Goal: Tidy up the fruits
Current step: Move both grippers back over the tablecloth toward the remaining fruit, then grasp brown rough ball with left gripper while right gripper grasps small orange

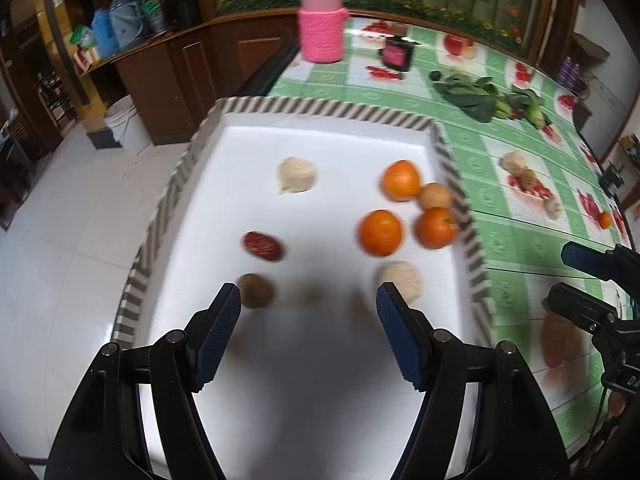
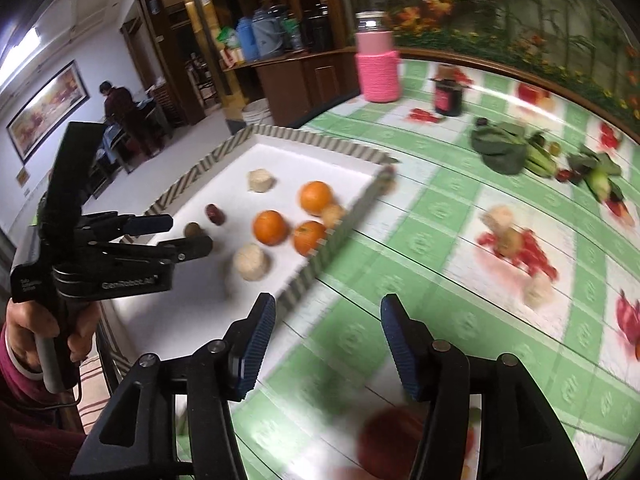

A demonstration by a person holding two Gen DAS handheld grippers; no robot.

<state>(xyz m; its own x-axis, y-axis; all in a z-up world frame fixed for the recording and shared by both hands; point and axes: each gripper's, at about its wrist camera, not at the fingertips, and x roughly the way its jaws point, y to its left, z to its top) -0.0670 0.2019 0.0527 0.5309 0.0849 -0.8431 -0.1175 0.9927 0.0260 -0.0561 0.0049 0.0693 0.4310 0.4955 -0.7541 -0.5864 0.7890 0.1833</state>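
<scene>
The left gripper (image 1: 308,300) hangs over the white tray (image 1: 320,120), jaws apart, nothing between them. Just past its fingertips lie a brown fruit (image 1: 256,290) and a pale lump (image 1: 402,280), then a red date (image 1: 263,245), three oranges (image 1: 380,233) by the right rim, another pale lump (image 1: 297,175) farther back. The right gripper (image 2: 328,312) is spread empty over the green tablecloth (image 2: 440,200) beside the tray. Farthest stands a pink jar (image 1: 322,32).

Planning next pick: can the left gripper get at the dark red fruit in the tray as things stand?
Probably yes. The left gripper is open and empty above the tray; the dark red fruit lies alone just ahead, with only the brown fruit near the left fingertip.
</scene>
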